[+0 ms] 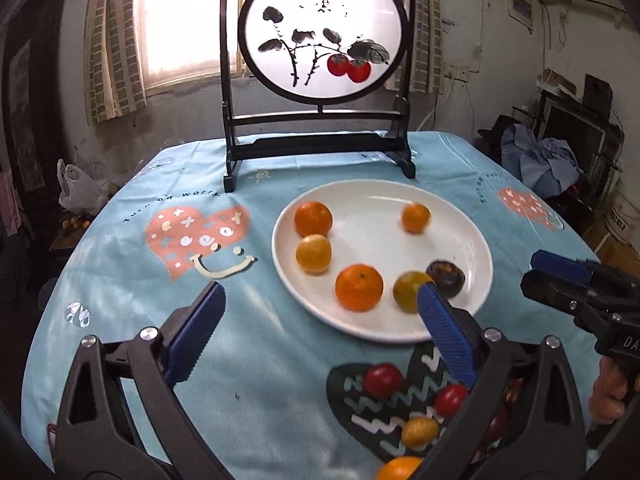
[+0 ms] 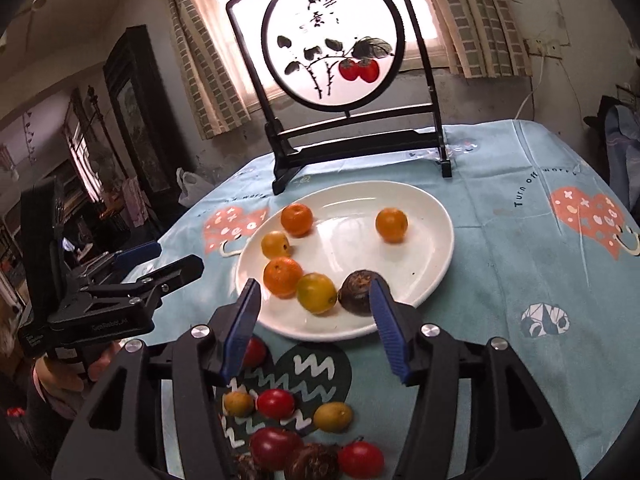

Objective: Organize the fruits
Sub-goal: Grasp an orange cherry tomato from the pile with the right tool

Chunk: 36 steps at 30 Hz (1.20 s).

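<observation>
We held both claws above the near edge of the table, pointing down and forward. The left gripper [image 1: 320, 320] stood spread wide with nothing between its blue pads. The right gripper [image 2: 316, 312] stood partly open, also empty; a dark brown fruit [image 2: 358, 292] and a yellow-green fruit [image 2: 316, 293] lay on the white plate [image 2: 432, 240] just ahead of its tips.

Four more orange and yellow fruits sat farther back on that plate. The loose fruits [image 2: 276, 402] still to be sorted, red, yellow and brown, lay on the tablecloth [image 2: 500, 248] below and behind both claws, nearer us than the plate. They were roundish, with no clear long axis. We judged the right claw the closer one.

Beyond the plate stood a framed painting [image 1: 322, 32] of red fruit with brushed characters we could not read. The cloth read "Turn off worry".
</observation>
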Tool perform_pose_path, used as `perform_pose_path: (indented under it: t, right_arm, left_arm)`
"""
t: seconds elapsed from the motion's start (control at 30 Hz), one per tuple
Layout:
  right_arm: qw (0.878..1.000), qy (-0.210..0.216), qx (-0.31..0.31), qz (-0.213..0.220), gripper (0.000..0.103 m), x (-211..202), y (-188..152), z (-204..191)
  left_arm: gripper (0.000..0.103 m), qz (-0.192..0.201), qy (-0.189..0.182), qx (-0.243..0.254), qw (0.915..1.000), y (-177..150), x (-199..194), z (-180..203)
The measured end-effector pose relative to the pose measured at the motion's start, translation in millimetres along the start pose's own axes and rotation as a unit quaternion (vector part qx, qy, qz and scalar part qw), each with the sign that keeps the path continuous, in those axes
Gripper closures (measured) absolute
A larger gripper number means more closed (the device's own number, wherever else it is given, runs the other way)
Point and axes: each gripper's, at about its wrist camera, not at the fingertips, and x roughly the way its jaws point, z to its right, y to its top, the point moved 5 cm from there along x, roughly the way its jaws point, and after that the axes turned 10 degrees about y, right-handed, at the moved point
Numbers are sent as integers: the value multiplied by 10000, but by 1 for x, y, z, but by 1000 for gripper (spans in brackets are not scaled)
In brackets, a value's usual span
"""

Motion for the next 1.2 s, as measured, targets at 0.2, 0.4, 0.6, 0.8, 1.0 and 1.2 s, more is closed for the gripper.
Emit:
perform_pose_path:
  t: [0.2,0.4,0.6,0.8,1.0,1.2]
  right_arm:
    - [9990,96,-49,-436,46,-11,-34,-12]
    - [9972,121,63,-729,46,-22,-56,-12]
    - [9938,389,560,-873,46,-33,-71,-2]
    - [9889,487,458,-1329,46,-31,-93,-11]
    - [9845,390,446,-1650,46,-25,-105,-11]
    - [9817,337,441,-1820,50,-19,-114,-10]
  left_arm:
    - [5,-129,3,419,9990,-48,-19,-1]
    - [5,-92,-132,328,9993,-68,-38,-13]
    - [5,-345,42,149,9993,-80,-30,-27]
    - [5,-571,-26,-66,9983,-87,-24,-35]
    - [5,-634,0,14,9980,-90,-21,-31]
    - [5,-656,-39,38,9978,-90,-21,-30]
